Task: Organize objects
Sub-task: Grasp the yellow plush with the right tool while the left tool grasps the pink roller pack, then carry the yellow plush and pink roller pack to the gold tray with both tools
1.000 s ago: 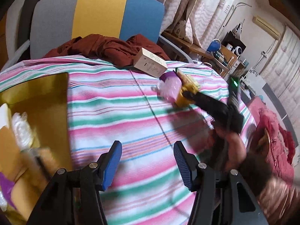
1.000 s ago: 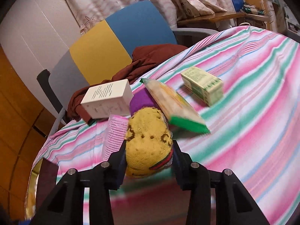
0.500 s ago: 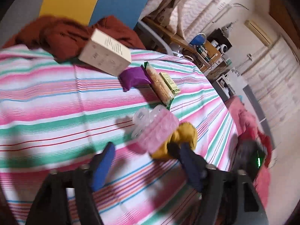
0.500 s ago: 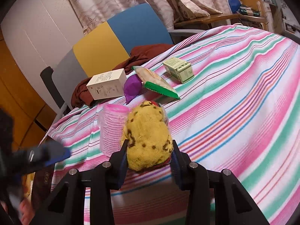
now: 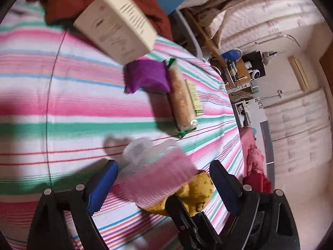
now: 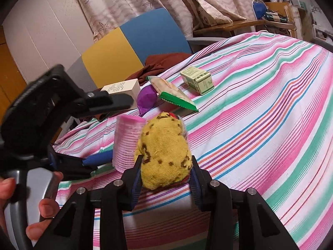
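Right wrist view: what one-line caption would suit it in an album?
Right tool clamps a yellow knitted toy beside a pink ribbed container on a striped tablecloth.

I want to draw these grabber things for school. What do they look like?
Each is black plastic, with struts forming triangles and round silver bolts. The left gripper has two fingers with ribbed blue pads. The right gripper is built alike, its pads showing blue edges. The left one has a silver-grey handle.

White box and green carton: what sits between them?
A purple pouch and a green-edged snack packet lie between the white box and green carton, shown in the right wrist view.
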Demonstrator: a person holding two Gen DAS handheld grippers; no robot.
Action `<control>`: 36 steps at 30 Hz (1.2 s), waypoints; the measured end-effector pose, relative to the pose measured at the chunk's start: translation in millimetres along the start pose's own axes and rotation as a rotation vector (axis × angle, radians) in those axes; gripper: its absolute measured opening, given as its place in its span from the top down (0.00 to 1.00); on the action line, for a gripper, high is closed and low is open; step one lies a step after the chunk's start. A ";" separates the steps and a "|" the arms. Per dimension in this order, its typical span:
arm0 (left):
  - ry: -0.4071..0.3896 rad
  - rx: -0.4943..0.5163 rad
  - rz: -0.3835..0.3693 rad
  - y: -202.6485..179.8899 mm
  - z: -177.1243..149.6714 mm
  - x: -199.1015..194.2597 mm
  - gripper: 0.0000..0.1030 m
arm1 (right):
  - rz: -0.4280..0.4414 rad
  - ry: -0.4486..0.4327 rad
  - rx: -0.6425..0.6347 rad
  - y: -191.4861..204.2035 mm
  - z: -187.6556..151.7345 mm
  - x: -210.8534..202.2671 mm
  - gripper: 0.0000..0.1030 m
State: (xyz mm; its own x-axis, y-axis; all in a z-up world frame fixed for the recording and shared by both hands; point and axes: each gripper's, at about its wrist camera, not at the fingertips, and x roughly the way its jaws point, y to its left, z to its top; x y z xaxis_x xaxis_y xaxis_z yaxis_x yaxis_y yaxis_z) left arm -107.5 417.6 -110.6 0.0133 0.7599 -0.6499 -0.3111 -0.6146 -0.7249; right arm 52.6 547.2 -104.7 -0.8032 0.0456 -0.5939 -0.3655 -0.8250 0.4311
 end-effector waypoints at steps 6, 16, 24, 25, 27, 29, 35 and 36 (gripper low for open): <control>-0.014 0.045 -0.011 3.5 -5.7 0.4 0.25 | -0.007 -0.002 -0.008 1.1 -0.3 0.6 0.60; -0.092 0.044 -0.046 23.7 -19.6 -27.6 0.26 | -0.015 -0.005 -0.018 2.9 -1.0 0.1 0.60; -0.133 0.057 -0.035 42.5 -32.3 -56.5 0.26 | -0.035 -0.005 -0.020 3.5 -1.1 -0.4 0.60; -0.137 0.065 -0.032 42.2 -35.6 -58.3 0.26 | -0.037 -0.005 -0.021 3.5 -0.9 0.0 0.60; -0.139 0.071 -0.033 42.9 -41.2 -61.9 0.26 | -0.041 -0.005 -0.024 4.1 -0.9 0.0 0.60; -0.141 0.063 -0.036 45.4 -46.5 -65.7 0.26 | -0.048 -0.004 -0.028 4.9 -0.5 0.3 0.60; -0.142 0.046 -0.048 53.8 -58.9 -79.8 0.26 | -0.091 -0.006 -0.058 11.0 -1.3 0.1 0.60; -0.144 0.037 -0.053 56.3 -61.1 -82.1 0.26 | -0.101 -0.007 -0.067 12.8 -1.6 0.1 0.60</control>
State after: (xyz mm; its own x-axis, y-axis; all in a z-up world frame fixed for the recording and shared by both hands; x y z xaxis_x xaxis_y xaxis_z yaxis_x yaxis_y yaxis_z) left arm -68.1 307.7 -112.0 -0.1048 0.8153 -0.5694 -0.3487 -0.5664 -0.7468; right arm 48.7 535.7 -100.3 -0.7674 0.1336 -0.6271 -0.4124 -0.8518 0.3232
